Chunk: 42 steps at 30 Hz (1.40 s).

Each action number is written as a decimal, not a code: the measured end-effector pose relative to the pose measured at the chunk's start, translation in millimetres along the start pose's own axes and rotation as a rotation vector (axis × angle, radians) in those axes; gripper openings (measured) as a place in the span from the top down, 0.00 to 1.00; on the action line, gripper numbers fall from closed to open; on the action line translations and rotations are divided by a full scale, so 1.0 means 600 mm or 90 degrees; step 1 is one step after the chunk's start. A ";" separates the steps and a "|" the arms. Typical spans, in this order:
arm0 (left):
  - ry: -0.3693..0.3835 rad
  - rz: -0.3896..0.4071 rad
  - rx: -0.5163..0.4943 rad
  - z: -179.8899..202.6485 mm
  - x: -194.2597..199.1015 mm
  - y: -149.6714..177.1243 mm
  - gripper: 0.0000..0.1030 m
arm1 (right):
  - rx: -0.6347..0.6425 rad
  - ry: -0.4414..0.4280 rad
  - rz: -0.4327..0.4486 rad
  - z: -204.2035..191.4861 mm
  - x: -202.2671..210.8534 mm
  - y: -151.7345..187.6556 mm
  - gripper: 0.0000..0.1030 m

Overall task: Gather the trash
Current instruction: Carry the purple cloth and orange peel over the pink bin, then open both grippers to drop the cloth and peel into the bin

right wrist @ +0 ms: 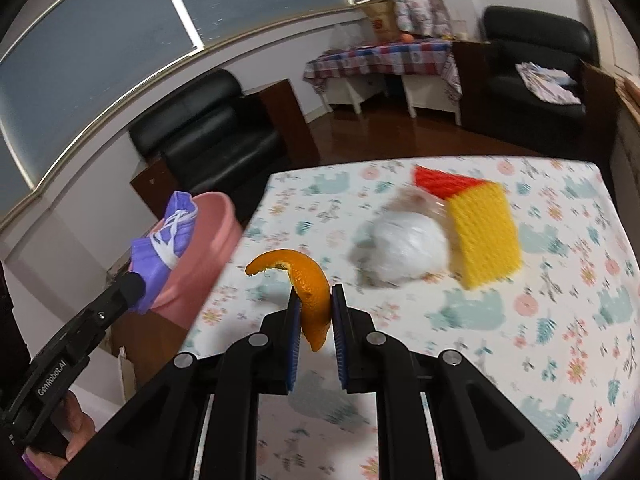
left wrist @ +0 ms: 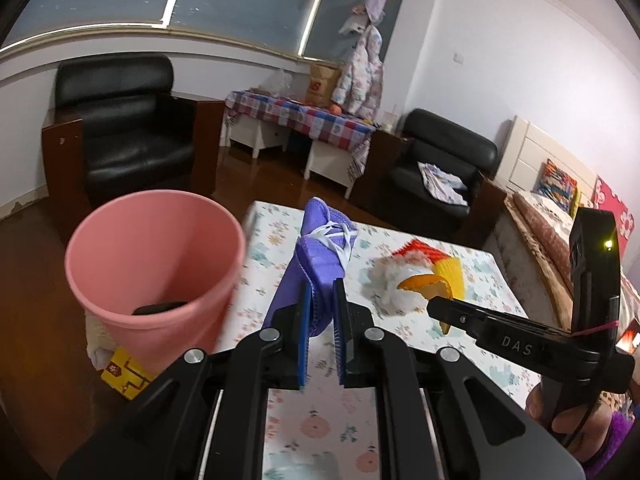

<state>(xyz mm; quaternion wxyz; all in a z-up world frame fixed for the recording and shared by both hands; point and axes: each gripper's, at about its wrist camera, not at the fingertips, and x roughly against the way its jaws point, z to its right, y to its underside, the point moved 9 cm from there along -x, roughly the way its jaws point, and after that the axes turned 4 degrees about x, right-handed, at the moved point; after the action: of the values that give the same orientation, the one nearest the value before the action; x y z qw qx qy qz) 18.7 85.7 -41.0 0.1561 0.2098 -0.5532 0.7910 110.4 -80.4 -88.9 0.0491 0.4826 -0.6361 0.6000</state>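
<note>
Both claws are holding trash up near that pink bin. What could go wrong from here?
The orange peel is pinched by a thin curved strip in the right gripper, so it might slip out onto the table. The purple mask in the left gripper flops loosely; it could catch on the bin rim and fall outside.

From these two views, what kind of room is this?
Probably a lived-in bedroom or bedsit: a bed along one wall, black armchairs, clothes hanging by the window, a floral-covered table.
</note>
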 end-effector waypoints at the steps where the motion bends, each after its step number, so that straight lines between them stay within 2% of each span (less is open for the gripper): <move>1: -0.004 0.004 0.003 -0.006 0.002 -0.003 0.90 | 0.006 -0.005 0.000 -0.010 -0.003 -0.004 0.86; 10: -0.057 0.040 0.041 -0.086 0.025 -0.026 0.90 | 0.064 -0.058 -0.004 -0.116 -0.047 -0.050 0.86; 19: -0.099 0.044 0.098 -0.171 0.025 -0.036 0.90 | 0.097 -0.101 -0.024 -0.208 -0.103 -0.078 0.86; 24: -0.115 0.043 0.117 -0.204 0.022 -0.038 0.90 | 0.113 -0.106 -0.042 -0.244 -0.143 -0.081 0.86; 32: -0.135 0.033 0.138 -0.236 0.008 -0.037 0.90 | 0.118 -0.104 -0.073 -0.267 -0.197 -0.071 0.85; 37: -0.132 0.037 0.127 -0.239 0.010 -0.037 0.90 | 0.116 -0.107 -0.078 -0.268 -0.214 -0.069 0.85; 41: -0.130 0.036 0.117 -0.237 0.010 -0.038 0.88 | 0.120 -0.114 -0.072 -0.268 -0.213 -0.069 0.84; 42: -0.129 0.036 0.114 -0.236 0.010 -0.038 0.83 | 0.122 -0.118 -0.069 -0.269 -0.212 -0.070 0.84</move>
<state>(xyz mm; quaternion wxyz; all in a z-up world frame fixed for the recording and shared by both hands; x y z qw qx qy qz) 2.0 226.7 -61.9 0.0576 0.2862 -0.4990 0.8159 122.7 128.6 -96.1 -0.0238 0.5718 -0.5512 0.6072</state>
